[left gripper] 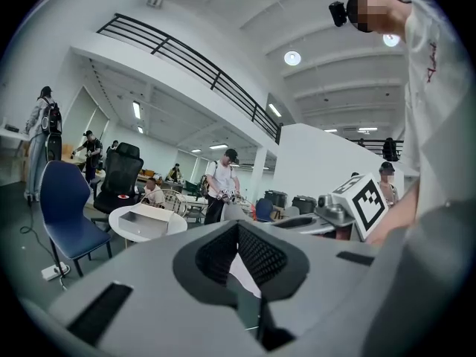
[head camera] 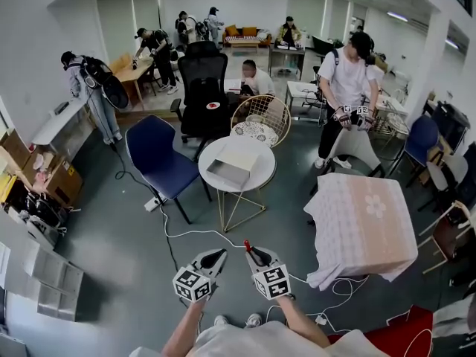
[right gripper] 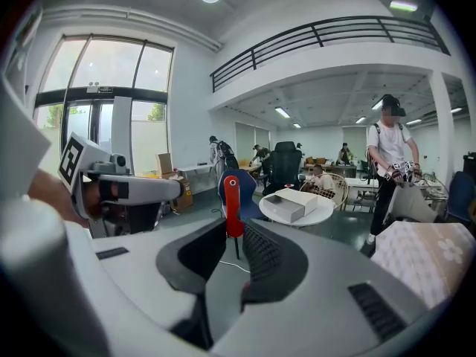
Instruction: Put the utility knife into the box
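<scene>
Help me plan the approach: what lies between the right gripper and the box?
Head view: only grey floor crossed by a white cable, from the right gripper holding the utility knife to the box on its table.

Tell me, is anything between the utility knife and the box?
Nothing visible. The right gripper holds the utility knife; only open floor with a white cable lies before the round table bearing the box.
</scene>
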A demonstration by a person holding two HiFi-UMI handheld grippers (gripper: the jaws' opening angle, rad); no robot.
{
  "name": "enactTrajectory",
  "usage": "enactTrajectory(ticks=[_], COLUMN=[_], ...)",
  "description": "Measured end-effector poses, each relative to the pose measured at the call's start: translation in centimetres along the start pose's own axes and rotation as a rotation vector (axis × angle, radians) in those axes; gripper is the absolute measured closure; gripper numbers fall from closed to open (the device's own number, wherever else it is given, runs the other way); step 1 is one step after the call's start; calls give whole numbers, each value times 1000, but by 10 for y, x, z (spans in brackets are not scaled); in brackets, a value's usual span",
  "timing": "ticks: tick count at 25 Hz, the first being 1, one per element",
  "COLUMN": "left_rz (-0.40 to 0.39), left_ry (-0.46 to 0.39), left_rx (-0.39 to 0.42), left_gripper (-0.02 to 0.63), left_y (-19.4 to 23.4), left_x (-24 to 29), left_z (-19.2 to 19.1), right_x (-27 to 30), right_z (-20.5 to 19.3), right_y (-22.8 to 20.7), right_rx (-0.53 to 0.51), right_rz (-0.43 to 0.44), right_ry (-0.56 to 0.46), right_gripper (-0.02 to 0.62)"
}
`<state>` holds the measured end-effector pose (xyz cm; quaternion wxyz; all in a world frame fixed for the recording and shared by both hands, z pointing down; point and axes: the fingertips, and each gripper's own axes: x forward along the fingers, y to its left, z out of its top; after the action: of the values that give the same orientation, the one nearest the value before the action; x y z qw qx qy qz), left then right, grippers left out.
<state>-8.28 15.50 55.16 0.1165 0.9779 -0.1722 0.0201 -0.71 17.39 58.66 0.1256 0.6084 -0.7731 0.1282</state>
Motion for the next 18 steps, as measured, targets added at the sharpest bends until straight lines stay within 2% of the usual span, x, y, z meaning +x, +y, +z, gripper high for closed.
enactTrajectory(ticks=[4,18], left_rz=[-7,-30], left_ry=[18,60], left_rx=[2,7], left_gripper=[595,595], left_y=[-5,-34], left_x=[9,57], left_z=[-2,-16], right_x=[-6,-28], right_z=[-1,-20], right_y=[-11,-62], right_rx=[41,62], right_rz=[6,4], right_ry=[-9,1], right_gripper=[514,514])
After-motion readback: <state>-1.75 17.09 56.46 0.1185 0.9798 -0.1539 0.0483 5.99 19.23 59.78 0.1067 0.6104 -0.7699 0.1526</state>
